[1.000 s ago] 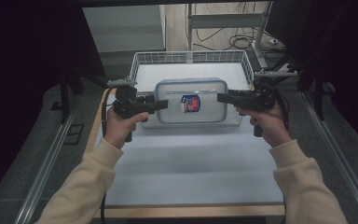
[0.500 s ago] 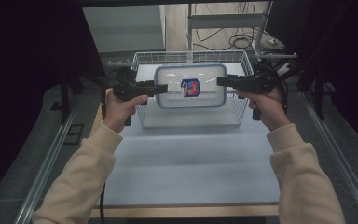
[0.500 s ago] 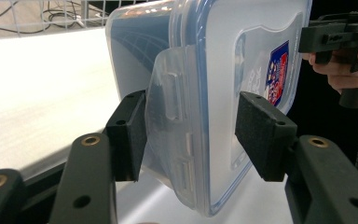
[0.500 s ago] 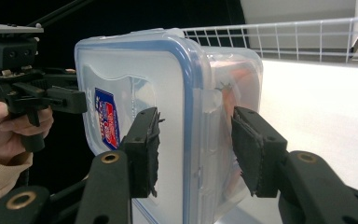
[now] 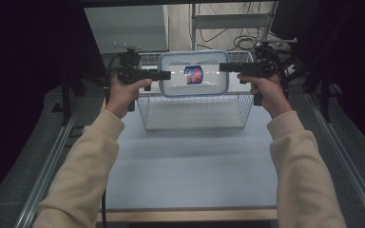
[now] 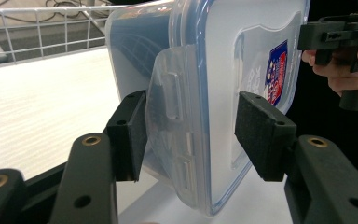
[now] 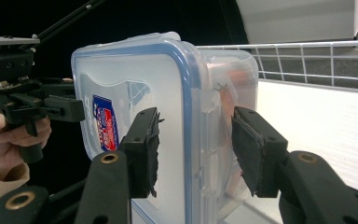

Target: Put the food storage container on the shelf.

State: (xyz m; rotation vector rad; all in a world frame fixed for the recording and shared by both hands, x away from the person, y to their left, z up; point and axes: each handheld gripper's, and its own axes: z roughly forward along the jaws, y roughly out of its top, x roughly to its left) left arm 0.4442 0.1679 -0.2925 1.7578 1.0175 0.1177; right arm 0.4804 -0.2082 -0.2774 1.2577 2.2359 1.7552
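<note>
Pale table (image 5: 190, 166) with wooden front edge, wire basket (image 5: 195, 111) standing at its far end

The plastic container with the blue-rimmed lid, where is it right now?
In the high view the container is held up above the wire basket, between the left gripper and right gripper.

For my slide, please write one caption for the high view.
Two hand-held grippers, left gripper and right gripper, hold a lidded plastic container above a wire basket.
</note>
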